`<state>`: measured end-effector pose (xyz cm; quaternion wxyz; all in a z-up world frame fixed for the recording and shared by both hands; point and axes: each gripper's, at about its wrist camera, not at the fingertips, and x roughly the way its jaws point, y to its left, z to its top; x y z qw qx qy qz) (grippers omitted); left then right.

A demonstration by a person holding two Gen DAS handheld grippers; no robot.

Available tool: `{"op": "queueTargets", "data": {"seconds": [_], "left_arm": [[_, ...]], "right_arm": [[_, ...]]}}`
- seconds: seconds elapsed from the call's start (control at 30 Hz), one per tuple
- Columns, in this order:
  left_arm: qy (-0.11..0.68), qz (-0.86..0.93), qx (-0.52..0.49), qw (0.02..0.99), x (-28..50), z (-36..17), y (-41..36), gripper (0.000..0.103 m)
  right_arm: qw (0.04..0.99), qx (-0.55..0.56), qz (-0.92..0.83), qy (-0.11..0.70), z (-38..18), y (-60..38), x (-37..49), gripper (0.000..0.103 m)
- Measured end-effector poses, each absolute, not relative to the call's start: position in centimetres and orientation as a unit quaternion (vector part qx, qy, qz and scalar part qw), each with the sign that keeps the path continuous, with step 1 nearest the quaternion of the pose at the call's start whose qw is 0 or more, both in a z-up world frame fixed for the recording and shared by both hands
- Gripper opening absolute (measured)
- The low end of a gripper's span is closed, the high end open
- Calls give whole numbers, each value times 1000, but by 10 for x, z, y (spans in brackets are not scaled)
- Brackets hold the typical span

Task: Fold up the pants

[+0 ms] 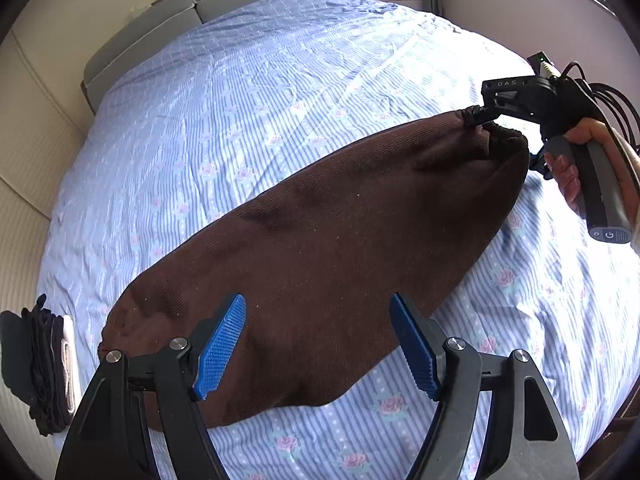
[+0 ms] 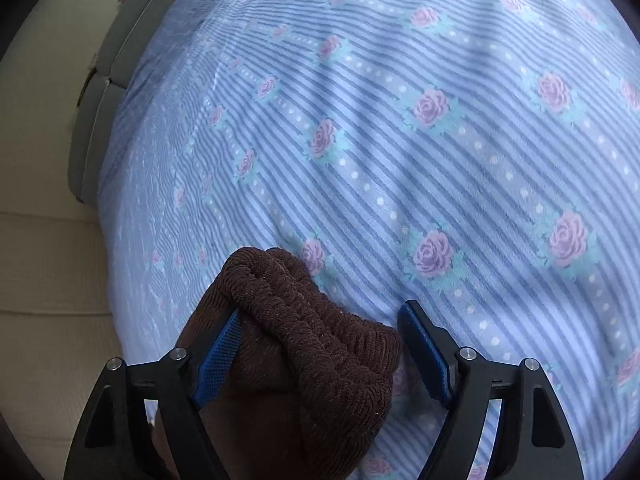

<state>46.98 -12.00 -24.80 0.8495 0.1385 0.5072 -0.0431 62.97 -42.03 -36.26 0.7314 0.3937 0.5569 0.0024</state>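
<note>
I hold two grippers over one pair of brown corduroy pants (image 1: 320, 248) lying across a bed with a blue striped, rose-printed sheet (image 1: 248, 92). My left gripper (image 1: 318, 344) hangs above the pants with its blue pads standing wide apart and nothing pinched; the brown cloth lies just below and between the jaws. My right gripper (image 2: 320, 344) is at the far end of the pants, at the gathered waistband (image 2: 304, 308). Its jaws also stand apart: the bunched band leans against the left pad, while the right pad is clear of it, so nothing is clamped.

What could go wrong, as I judge it: the waistband is crumpled in a heap, and if I close on only its top ridge I would lift one layer and drag the fold crooked. The loose sheet beneath could also be caught in the same pinch and pulled up with the cloth.

Counted: one pair of pants, two grippers, one visible hand (image 1: 576, 160) on the right handle, one small stack of dark folded clothes (image 1: 44, 364) far off my left jaw.
</note>
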Motion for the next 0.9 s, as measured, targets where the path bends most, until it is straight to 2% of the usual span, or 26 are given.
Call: {"op": "queueTargets", "data": {"seconds": [0.1, 0.27, 0.43, 0.5, 0.63, 0.77, 0.9], "left_arm": [[509, -44, 138, 849, 473, -253, -121, 74], [529, -45, 104, 841, 476, -262, -115, 73], [537, -59, 88, 837, 477, -261, -120, 73], [536, -67, 92, 837, 478, -260, -124, 72], [543, -75, 70, 834, 487, -264, -125, 67], [578, -82, 27, 811, 507, -290, -127, 54], [611, -79, 37, 787, 520, -326, -138, 54]], "right_arm": [[728, 391, -5, 563, -368, -416, 632, 78], [732, 376, -9, 568, -367, -406, 637, 69], [735, 382, 9, 560, -358, -403, 634, 49], [736, 402, 16, 545, -347, -404, 631, 45], [764, 398, 25, 508, -308, -397, 621, 43], [798, 337, 18, 499, -275, -381, 615, 43], [800, 334, 23, 497, -266, -380, 613, 43]]}}
